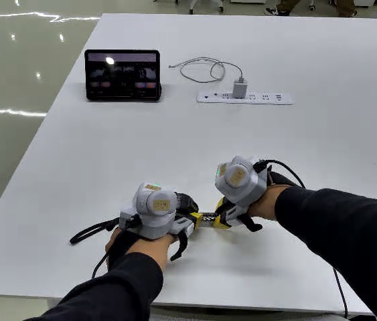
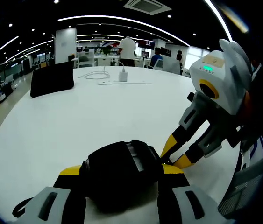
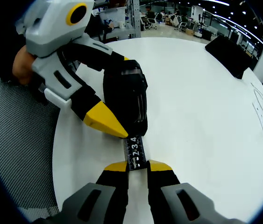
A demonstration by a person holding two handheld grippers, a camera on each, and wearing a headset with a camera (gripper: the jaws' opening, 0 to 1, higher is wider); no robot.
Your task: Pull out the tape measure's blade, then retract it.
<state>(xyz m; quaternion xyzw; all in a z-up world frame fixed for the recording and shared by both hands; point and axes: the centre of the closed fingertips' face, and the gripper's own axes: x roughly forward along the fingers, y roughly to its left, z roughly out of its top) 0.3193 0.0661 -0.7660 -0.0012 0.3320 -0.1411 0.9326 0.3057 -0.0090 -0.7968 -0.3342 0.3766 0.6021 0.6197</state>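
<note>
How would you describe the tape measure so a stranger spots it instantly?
On the white table, at the front edge, two grippers meet. The tape measure is the black case in the left gripper; its numbered blade, pinched by the right gripper, sets it apart.

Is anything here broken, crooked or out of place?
Nothing stands out. The left gripper clamps the tape measure case, the right gripper pinches the blade, drawn out straight. The tablet and power strip sit tidy.
</note>
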